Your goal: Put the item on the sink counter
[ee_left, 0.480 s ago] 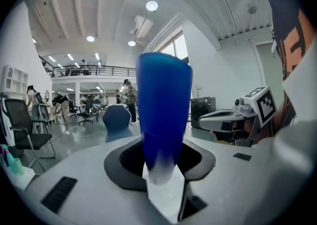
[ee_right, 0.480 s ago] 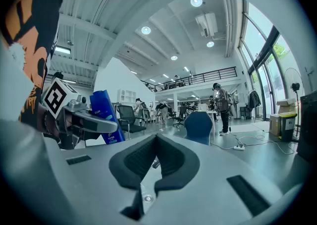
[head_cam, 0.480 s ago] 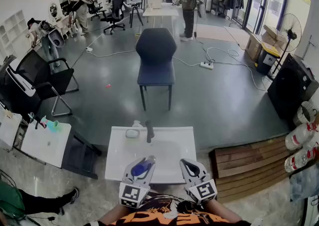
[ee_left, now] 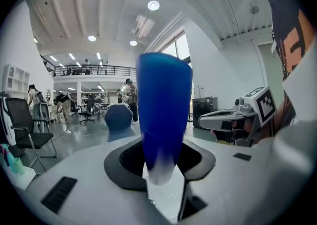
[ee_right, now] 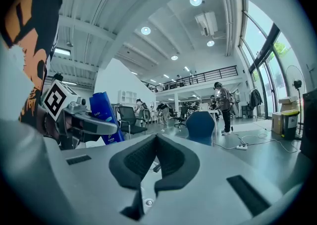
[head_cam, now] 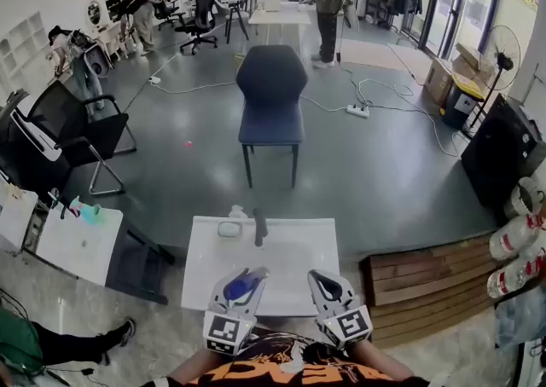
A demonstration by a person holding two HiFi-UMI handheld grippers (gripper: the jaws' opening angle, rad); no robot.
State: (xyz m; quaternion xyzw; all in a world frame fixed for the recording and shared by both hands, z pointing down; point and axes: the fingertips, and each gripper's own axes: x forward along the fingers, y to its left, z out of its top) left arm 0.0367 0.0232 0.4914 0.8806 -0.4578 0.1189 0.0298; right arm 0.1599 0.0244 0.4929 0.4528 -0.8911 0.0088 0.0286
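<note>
Left tongs (ee_left: 159, 155): pinching a glossy blue tapered plastic tube (ee_left: 163, 100).
Right tongs (ee_right: 156, 140): ribbed dark pads (ee_right: 134, 162) pressed together.
Worktop (head_cam: 205, 245): smooth white rectangle with sunken basin (head_cam: 286, 259).

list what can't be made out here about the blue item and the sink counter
- Sink counter front edge: head view, covered by left gripper and right gripper.
- Blue item print: right gripper view, too small; left gripper view shows a plain side.
- Pale object beside the faucet: head view, too small to identify.
</note>
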